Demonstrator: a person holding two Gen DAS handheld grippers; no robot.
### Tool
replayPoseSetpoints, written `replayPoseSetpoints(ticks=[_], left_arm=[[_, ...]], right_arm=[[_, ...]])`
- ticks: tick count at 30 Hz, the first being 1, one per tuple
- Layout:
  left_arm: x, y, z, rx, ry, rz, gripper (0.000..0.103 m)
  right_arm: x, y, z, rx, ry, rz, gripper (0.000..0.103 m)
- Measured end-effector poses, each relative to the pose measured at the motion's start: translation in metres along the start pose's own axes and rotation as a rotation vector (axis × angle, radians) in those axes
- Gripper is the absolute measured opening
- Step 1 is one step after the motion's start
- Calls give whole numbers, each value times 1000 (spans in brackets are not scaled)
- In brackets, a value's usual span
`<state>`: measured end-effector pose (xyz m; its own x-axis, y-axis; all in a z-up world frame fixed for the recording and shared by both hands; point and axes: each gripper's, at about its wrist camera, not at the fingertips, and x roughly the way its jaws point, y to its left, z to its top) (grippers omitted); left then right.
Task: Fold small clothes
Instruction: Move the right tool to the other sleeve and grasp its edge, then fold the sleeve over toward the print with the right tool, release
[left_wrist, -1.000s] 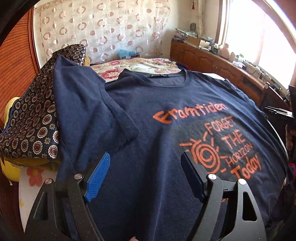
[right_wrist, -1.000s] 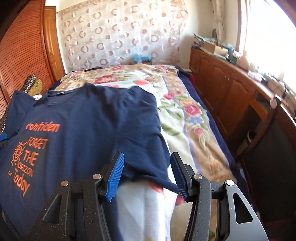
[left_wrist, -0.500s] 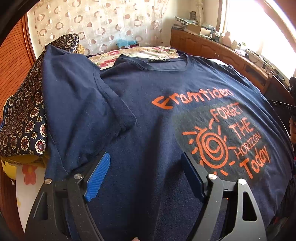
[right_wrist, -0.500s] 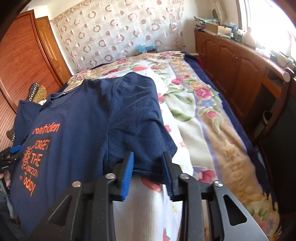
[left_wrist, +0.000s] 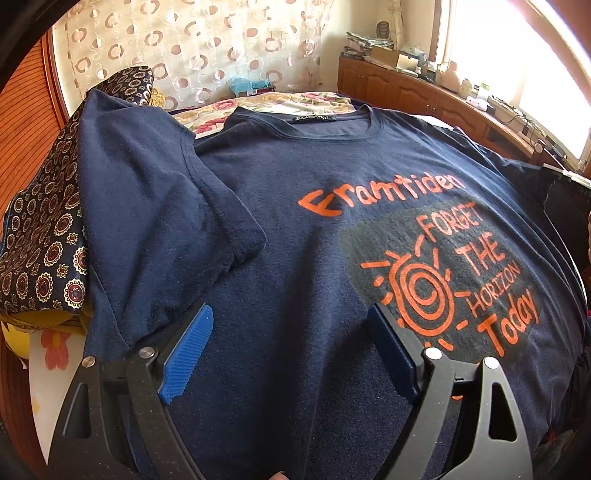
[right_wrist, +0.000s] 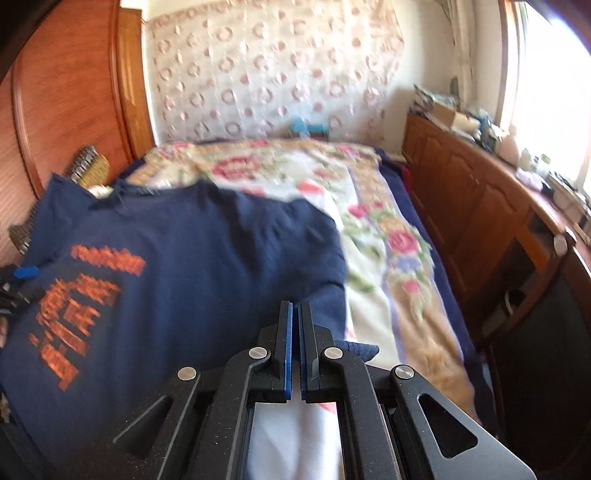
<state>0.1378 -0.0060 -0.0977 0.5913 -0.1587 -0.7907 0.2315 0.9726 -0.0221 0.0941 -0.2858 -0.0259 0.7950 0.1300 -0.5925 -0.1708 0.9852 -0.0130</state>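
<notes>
Navy T-shirt (left_wrist: 295, 258) lies print-up on the floral bed (right_wrist: 388, 266), one sleeve (left_wrist: 155, 221) already folded inward. Left claw (left_wrist: 291, 347) hovers low over the shirt's lower front, jaws opening, pads clear of the cloth. Right claw (right_wrist: 295, 332) clenched on the other sleeve's edge (right_wrist: 354, 349).

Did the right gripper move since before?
Yes. The right gripper shut on the shirt sleeve and rose, lifting it off the flowery blanket.
</notes>
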Motion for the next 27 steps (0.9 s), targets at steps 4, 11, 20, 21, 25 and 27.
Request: replayPoseSetpoints(ticks=[4,11,20,21,25,27], left_arm=[[0,0,0,0,0,1,86],[0,0,0,0,0,0,86],[0,0,0,-1,0,1,86],[0,1,0,-1,0,0,86],[0,0,0,1,0,2,86],[-1,-1,0,9,3,3,86]], right_arm=[[-9,27,3,-49,-28,57,2],[15,59,-27,-112,78,90,2],[24,40,-41,-52,124,88,9],[22,38,-41,-50,123,88,11],[-3,39,-40,-41,87,87,34],[-13,43,-40,-41,63,84,42]])
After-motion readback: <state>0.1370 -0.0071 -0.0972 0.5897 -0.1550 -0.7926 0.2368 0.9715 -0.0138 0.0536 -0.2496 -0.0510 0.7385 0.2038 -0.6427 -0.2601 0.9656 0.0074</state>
